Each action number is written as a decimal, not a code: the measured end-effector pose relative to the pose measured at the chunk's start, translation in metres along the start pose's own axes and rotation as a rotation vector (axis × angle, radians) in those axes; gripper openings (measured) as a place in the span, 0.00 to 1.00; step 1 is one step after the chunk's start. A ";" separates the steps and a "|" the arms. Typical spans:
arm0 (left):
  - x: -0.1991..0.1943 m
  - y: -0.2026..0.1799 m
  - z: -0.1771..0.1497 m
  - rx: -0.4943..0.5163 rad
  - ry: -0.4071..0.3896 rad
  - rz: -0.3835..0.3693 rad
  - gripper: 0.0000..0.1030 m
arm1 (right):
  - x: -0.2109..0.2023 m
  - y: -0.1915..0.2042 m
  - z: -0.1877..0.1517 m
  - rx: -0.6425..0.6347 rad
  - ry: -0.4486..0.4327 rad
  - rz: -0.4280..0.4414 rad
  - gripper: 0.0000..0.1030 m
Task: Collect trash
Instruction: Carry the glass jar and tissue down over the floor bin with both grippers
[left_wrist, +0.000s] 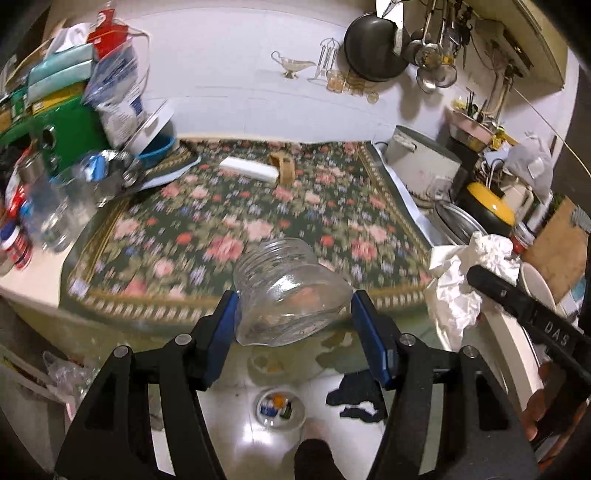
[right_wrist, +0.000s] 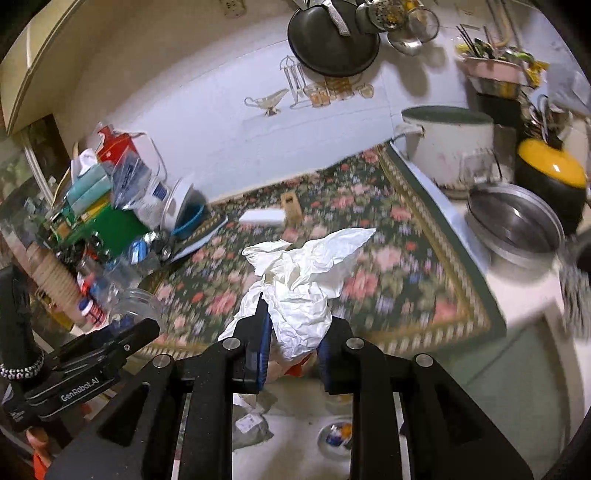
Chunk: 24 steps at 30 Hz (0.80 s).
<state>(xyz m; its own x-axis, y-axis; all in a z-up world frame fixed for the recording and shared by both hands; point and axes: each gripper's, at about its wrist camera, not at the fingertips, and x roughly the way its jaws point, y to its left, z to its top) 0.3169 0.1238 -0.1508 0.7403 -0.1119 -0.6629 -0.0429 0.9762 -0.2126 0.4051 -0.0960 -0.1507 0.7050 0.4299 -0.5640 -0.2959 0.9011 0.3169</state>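
Note:
My left gripper (left_wrist: 293, 310) is shut on a clear glass jar (left_wrist: 290, 291), held tilted above the front edge of the floral mat (left_wrist: 240, 218). My right gripper (right_wrist: 293, 325) is shut on a crumpled white paper wad (right_wrist: 303, 280), held above the same mat (right_wrist: 388, 258). The paper wad (left_wrist: 465, 284) and the right gripper's finger (left_wrist: 517, 295) also show at the right of the left wrist view. The left gripper and jar rim (right_wrist: 136, 299) show at the left of the right wrist view. A white box (left_wrist: 247, 170) and a brown object (left_wrist: 282, 168) lie at the mat's back.
Boxes, bags and bottles (left_wrist: 74, 122) crowd the counter's left. Pots and a steel pan (right_wrist: 513, 225) stand on the right. A dark pan (left_wrist: 376, 48) and utensils hang on the wall. Below the counter edge, the floor holds a bowl (left_wrist: 280, 408) and dark scraps.

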 end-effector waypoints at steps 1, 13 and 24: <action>-0.005 0.001 -0.005 -0.001 0.001 -0.002 0.60 | -0.004 0.006 -0.010 0.004 0.003 -0.007 0.19; -0.019 0.017 -0.074 -0.044 0.132 -0.041 0.60 | -0.036 0.039 -0.085 0.056 0.128 -0.040 0.19; 0.092 0.012 -0.184 -0.114 0.286 0.006 0.60 | 0.025 -0.016 -0.173 0.048 0.322 -0.044 0.19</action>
<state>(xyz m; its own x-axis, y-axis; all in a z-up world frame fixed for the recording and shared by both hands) 0.2616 0.0906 -0.3463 0.5220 -0.1695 -0.8359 -0.1339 0.9516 -0.2766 0.3159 -0.0897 -0.3015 0.4743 0.3928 -0.7879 -0.2334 0.9190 0.3177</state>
